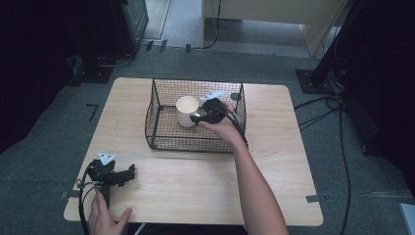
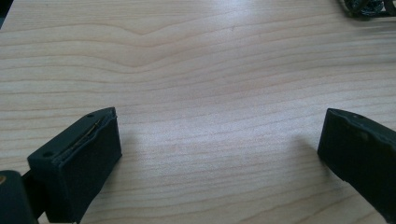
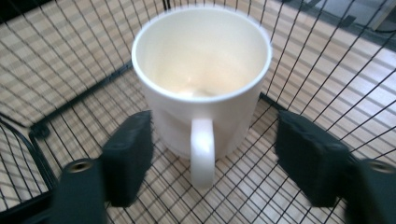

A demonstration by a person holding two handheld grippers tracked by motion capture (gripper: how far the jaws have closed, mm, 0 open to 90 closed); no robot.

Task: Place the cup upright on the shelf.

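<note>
Your white mug [image 3: 201,88] is standing upright inside the black wire basket [image 1: 161,134], over toward its left side, handle [image 3: 202,151] pointing back at your right gripper [image 3: 212,154]. Jaws there are spread wide, one each side of the handle, not touching it, so the mug's let go. The basket sits near the table's [image 1: 274,161] far edge, about mid-width. Your left gripper [image 1: 128,172] lies down at the near-left corner, jaws gaping over bare wood, with your left hand [image 1: 105,218] just behind it.
</note>
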